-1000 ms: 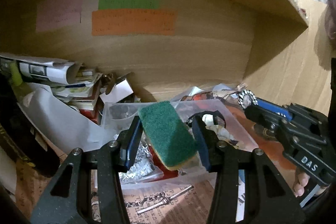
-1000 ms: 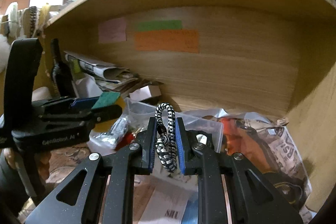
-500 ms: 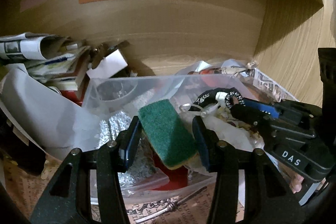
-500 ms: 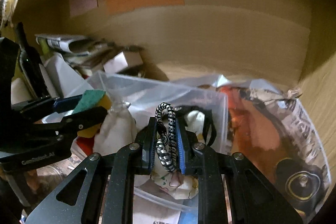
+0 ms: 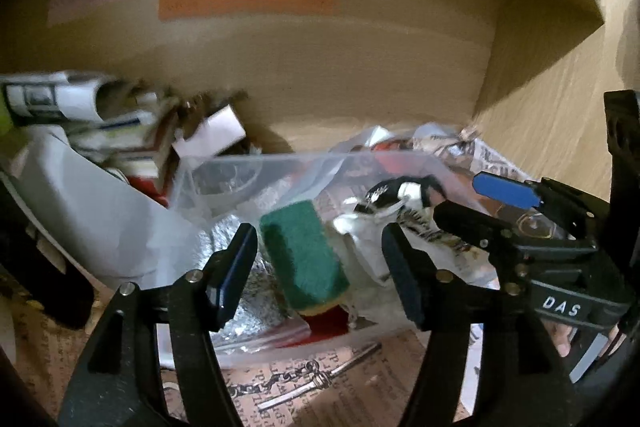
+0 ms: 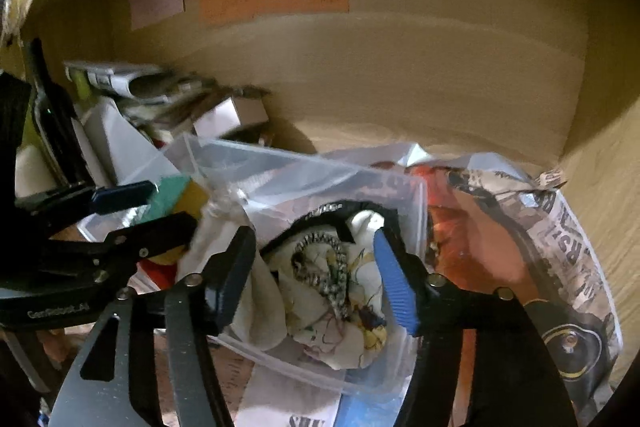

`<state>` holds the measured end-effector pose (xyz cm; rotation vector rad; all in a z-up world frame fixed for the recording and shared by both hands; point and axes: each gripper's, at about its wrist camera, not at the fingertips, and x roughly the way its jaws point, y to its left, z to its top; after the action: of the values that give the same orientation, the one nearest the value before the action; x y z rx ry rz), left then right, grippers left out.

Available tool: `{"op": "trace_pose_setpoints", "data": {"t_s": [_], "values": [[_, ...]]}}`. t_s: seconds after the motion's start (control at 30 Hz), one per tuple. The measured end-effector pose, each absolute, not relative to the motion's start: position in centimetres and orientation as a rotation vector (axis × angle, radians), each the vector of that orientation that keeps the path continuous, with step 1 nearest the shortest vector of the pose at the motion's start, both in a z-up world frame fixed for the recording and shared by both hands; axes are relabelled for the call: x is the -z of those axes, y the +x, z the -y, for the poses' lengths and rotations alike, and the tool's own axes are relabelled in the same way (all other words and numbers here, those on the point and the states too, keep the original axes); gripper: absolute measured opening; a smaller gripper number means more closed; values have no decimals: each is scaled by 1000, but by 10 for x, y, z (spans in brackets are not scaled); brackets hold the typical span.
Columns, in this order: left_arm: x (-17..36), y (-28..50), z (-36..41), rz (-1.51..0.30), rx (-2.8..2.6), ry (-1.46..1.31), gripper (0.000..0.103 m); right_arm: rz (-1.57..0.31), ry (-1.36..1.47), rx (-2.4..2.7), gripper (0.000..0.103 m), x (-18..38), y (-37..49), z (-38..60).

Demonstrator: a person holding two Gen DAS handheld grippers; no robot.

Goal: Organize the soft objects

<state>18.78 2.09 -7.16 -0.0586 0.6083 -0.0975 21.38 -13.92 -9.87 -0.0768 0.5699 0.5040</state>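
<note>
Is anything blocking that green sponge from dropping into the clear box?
Nothing visible does. The green sponge sits between the open left claw fingers, right over the clear box, with only crumpled cloth and foil below.

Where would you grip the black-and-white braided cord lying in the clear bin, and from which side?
Probably from above, across the arched top of the braided cord. The loop lies draped on the crumpled cloth, standing slightly proud, so fingers straddling its two strands could pinch it without snagging fabric. The clear bin walls block a sideways approach.
</note>
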Motion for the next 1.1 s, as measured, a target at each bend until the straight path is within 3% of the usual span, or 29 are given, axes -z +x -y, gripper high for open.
{"op": "trace_pose_setpoints", "data": {"t_s": [0.33, 0.57, 0.7, 0.87, 1.1], "values": [[22, 130, -15, -420, 103, -25, 72, -422, -76, -519, 63, 53, 168, 152], [0, 92, -15, -320, 92, -35, 84, -307, -66, -534, 67, 26, 127, 162], [-7, 73, -16, -282, 84, -44, 89, -262, -58, -540, 77, 19, 109, 165], [-13, 51, -16, -248, 66, -47, 99, -226, -40, -553, 80, 16, 91, 170], [-17, 33, -14, -227, 59, -45, 103, -209, -7, -553, 93, 14, 77, 177]]}}
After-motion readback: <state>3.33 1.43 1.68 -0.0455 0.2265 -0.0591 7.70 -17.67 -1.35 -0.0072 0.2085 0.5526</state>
